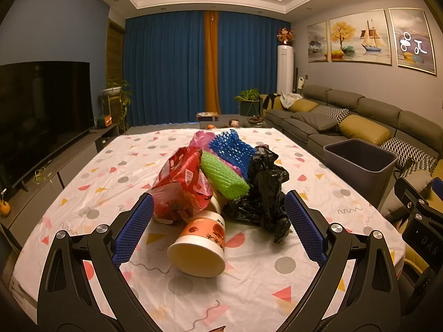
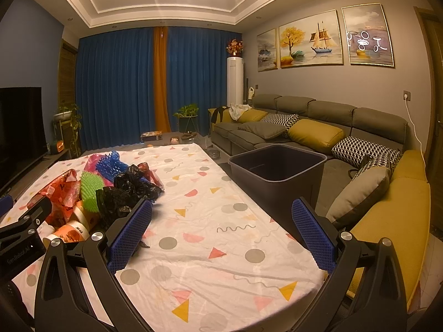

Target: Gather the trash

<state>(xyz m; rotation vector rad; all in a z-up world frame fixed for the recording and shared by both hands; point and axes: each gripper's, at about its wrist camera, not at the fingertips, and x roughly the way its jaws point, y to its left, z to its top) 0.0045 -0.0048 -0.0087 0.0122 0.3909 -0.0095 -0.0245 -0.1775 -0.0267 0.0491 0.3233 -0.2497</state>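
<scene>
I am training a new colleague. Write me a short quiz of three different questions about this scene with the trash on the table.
1. True or false: the left gripper is shut on the paper cup.
2. Multiple choice: where does the dark bin stand? A) on the table B) off the table, between it and the sofa C) under the television
3. Fill in: the green foam net lies between the red snack bag and the ____ plastic bag.

Key: 1. False; its fingers stand wide apart, with the cup lying on its side between them, untouched. 2. B. 3. black.
</scene>
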